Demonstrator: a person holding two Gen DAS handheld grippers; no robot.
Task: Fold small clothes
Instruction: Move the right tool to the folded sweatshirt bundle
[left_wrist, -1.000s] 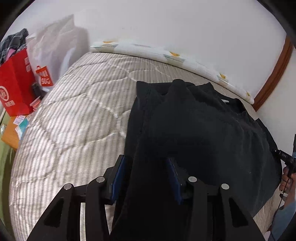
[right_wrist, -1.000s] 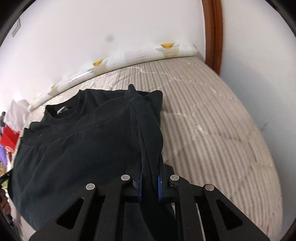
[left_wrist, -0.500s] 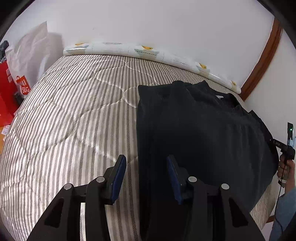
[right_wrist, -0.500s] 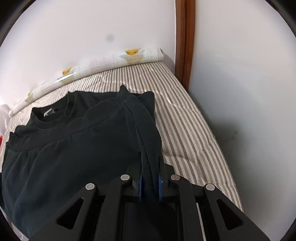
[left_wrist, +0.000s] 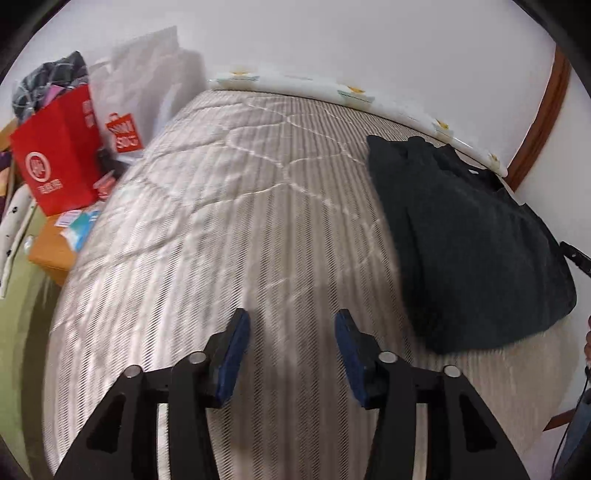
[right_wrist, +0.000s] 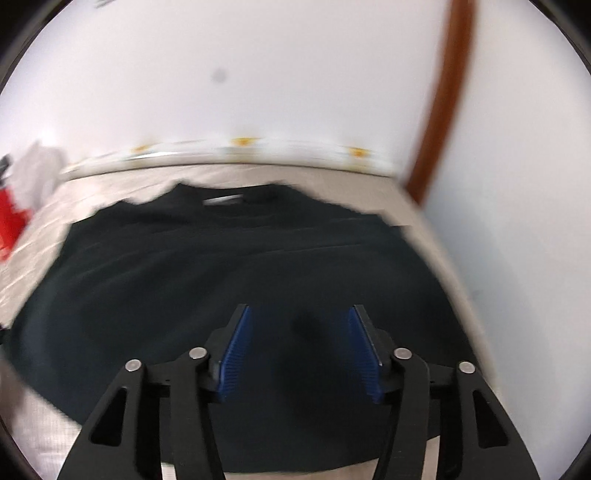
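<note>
grippers let go of black top (right_wrist: 229, 280) on striped bed (left_wrist: 221, 229).
left gripper (left_wrist: 291, 354) and right gripper (right_wrist: 299, 347), a second ago clamping cloth, now opening, empty; top at left's 2 o'clock, fold laid.

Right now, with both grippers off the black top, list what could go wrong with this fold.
1. The black top lies near the mattress's front edge; a tug toward that edge could drag it off.
2. The right gripper hangs over the top, jaws opening with nothing between them; a low pass could snag and undo the fold.
3. The left gripper, also opening, hangs over bare mattress, so its next grab may land off-edge.
</note>
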